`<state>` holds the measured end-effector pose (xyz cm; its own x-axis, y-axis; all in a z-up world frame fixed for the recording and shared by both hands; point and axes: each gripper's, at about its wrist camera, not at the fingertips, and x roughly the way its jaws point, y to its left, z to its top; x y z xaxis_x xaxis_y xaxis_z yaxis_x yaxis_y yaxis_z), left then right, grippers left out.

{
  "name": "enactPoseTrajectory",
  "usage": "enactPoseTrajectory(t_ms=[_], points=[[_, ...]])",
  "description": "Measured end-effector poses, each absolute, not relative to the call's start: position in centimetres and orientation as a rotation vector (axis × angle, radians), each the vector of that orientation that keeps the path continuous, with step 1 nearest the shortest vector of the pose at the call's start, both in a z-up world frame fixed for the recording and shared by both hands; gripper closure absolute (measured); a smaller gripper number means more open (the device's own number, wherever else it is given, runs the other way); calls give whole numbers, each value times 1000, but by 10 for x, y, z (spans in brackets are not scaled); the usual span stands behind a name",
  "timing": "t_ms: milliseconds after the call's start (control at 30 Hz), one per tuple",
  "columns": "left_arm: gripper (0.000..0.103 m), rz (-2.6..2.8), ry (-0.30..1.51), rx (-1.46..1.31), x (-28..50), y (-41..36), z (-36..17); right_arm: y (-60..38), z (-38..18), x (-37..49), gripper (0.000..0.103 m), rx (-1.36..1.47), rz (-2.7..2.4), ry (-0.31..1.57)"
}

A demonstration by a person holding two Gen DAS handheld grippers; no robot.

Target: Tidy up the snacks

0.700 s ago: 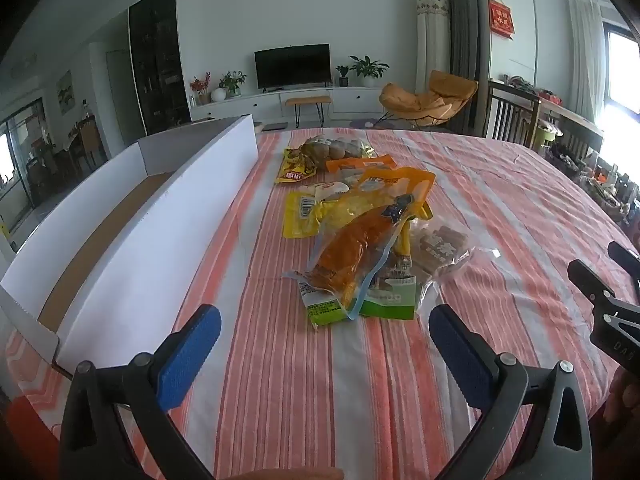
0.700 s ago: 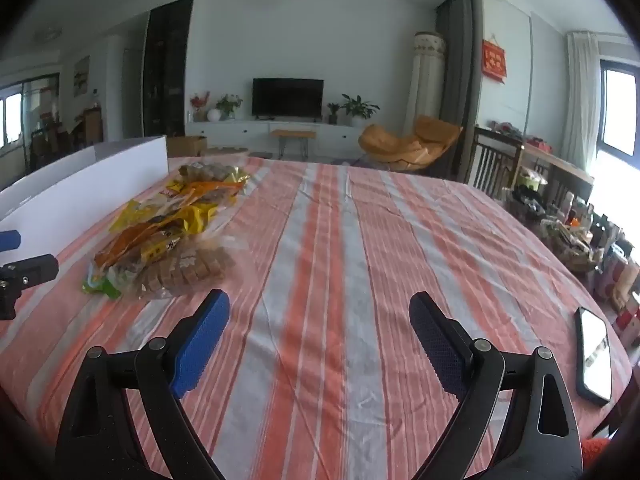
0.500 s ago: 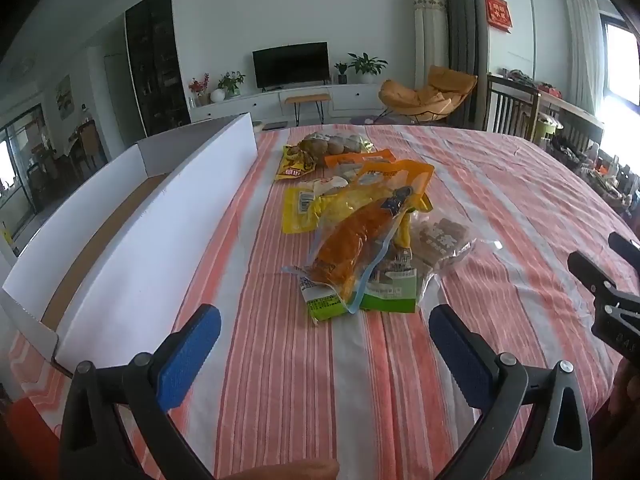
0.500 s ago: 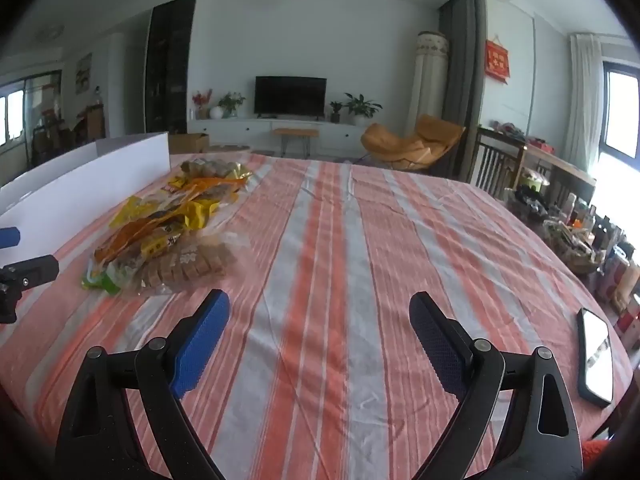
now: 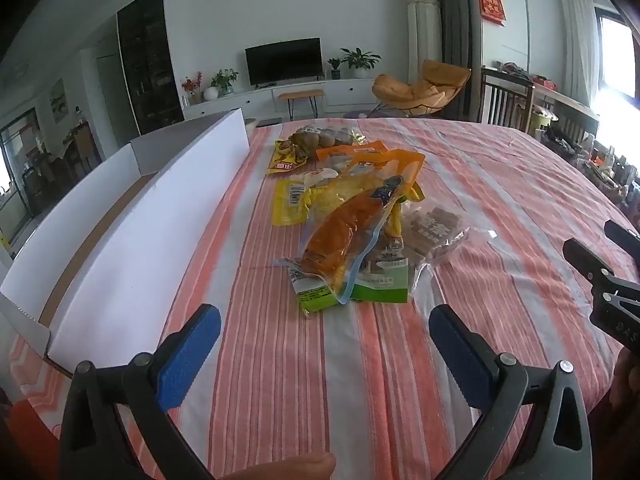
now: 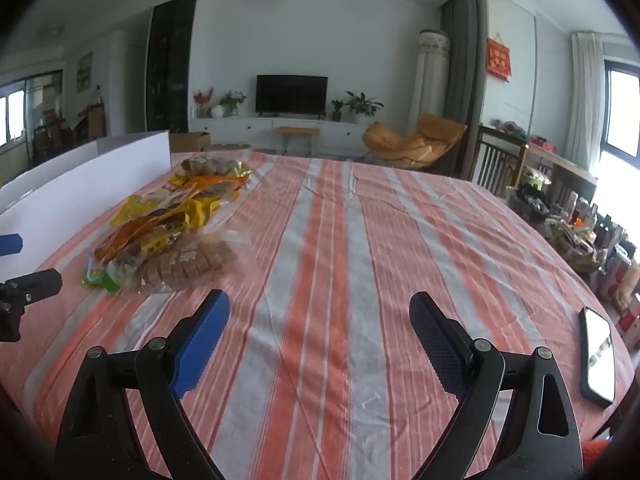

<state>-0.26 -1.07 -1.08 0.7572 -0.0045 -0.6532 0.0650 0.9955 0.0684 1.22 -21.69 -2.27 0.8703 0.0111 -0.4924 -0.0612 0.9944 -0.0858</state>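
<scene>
A pile of snack packets (image 5: 352,216) lies on the striped tablecloth (image 5: 500,184): an orange pouch (image 5: 348,232) on top, yellow packets, a green-labelled one, and a clear bag of brown biscuits (image 5: 434,228). The pile also shows in the right wrist view (image 6: 172,228). A long white cardboard box (image 5: 132,232) stands open to the pile's left. My left gripper (image 5: 324,332) is open and empty, just short of the pile. My right gripper (image 6: 320,320) is open and empty over bare cloth, right of the pile.
A black phone (image 6: 598,356) lies near the table's right edge. The right gripper's body (image 5: 604,280) shows at the right of the left wrist view. Cluttered items (image 6: 576,236) sit beyond the table's right rim. Chairs and a TV stand far behind.
Both grippers stay open and nearly still. The left wrist view has shifted slightly, with the pile a little lower and nearer.
</scene>
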Motion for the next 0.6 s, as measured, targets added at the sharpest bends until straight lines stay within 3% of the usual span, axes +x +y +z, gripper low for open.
enactPoseTrajectory(t_ms=[600], points=[[0, -44, 731, 99, -1, -14, -16, -213, -21, 12, 9, -97, 51, 522]])
